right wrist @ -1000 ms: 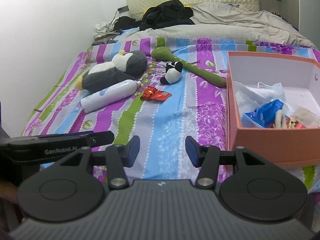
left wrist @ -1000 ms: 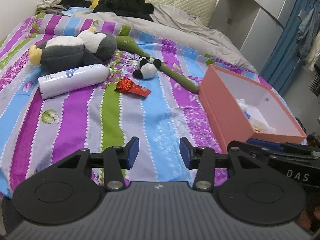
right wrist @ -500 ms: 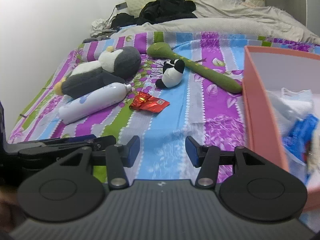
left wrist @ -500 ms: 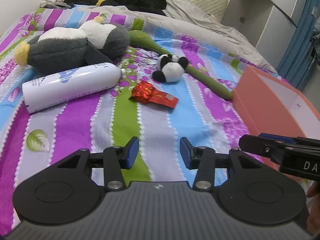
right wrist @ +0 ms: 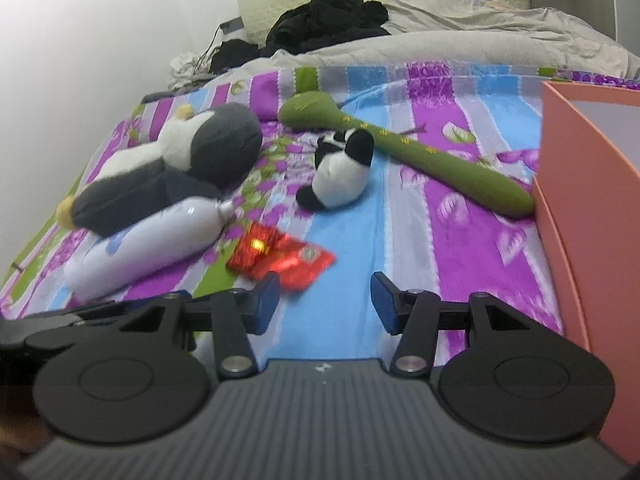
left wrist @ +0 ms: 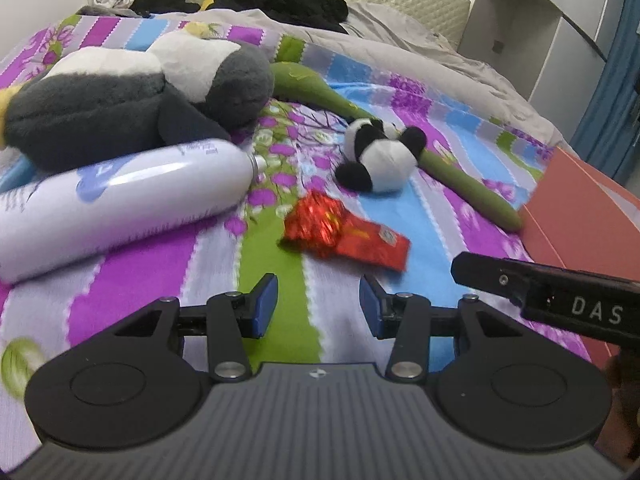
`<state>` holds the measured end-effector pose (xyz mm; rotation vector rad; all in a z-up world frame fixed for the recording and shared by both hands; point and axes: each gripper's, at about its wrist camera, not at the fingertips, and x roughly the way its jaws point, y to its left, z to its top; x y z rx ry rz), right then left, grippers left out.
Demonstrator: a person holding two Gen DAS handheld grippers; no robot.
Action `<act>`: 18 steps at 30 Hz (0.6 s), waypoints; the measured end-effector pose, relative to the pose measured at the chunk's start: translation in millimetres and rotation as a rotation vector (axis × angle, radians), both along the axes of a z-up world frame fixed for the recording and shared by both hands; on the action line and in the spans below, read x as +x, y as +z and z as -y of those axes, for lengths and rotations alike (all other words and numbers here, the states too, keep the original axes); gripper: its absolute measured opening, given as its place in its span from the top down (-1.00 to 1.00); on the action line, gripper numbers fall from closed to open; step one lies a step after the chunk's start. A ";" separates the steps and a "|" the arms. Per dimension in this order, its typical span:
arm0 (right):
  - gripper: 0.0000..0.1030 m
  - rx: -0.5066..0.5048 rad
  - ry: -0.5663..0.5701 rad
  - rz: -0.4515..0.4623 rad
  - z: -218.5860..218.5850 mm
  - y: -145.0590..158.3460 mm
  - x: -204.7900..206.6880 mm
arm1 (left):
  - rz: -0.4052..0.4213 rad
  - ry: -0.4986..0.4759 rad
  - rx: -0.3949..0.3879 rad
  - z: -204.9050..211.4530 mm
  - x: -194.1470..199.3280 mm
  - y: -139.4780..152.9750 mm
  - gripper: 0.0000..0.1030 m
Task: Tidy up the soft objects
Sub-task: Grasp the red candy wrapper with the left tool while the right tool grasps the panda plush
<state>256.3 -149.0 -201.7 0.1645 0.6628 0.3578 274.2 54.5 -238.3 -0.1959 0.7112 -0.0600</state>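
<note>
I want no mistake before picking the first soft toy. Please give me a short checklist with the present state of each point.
1. Left gripper open, nothing between its fingers: ok.
2. Right gripper open, nothing held: ok.
3. Small panda plush free, nothing on top of it: ok.
4. Red wrapper lies between the grippers and the panda, in the path: not ok.
5. Orange box reachable at the right: ok.
6. Free room inside the box: cannot tell.

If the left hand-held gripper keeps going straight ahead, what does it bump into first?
Probably the red snack wrapper. The open left hand-held gripper points over bare bedsheet toward it, with the small panda plush farther back. Depth is hard to judge in this view.
</note>
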 end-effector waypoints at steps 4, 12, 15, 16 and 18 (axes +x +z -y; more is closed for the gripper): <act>-0.03 0.015 -0.019 0.023 -7.2 -4.0 24.9 | 0.009 0.010 -0.002 -5.6 19.1 -4.7 0.01; -0.35 0.047 -0.054 0.040 -19.1 -17.4 68.9 | 0.038 0.006 -0.051 -16.7 45.4 -17.6 -0.11; -0.44 0.052 -0.061 0.052 -23.3 -22.8 80.8 | 0.042 -0.011 -0.064 -17.1 53.5 -21.8 -0.11; -0.44 0.052 -0.063 0.052 -24.5 -24.7 84.5 | 0.046 -0.018 -0.067 -16.8 55.7 -22.5 -0.11; -0.44 0.059 -0.066 0.051 -26.1 -28.4 92.7 | 0.052 -0.027 -0.065 -15.2 60.6 -23.4 -0.11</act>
